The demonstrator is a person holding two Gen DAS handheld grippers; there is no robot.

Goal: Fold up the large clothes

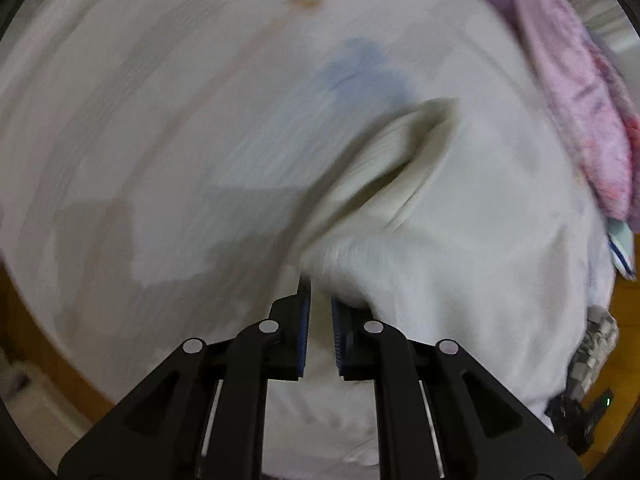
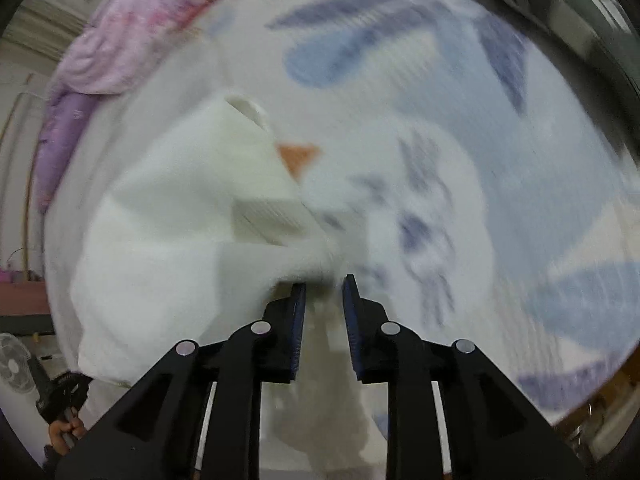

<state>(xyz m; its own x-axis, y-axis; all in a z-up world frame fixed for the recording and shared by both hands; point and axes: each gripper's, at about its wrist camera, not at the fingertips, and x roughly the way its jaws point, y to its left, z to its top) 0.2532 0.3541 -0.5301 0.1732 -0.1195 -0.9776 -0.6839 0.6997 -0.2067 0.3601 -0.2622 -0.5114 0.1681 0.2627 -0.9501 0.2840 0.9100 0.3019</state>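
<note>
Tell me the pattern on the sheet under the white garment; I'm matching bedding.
Pale sheet with blue leaf-like shapes, clearest in the right wrist view.

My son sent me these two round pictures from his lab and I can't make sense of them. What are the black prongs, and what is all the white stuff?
Each picture comes from a wide-angle camera on a handheld grasping tool, looking along its two black fingers. One shows the left tool, the other the right tool. Both sit at the edge of a white garment, fingers slightly apart with cloth between them; whether they pinch it is unclear. It lies on a white sheet with blue leaf prints. A pink blanket is bunched at the far side. Everything is blurred by motion.
</note>
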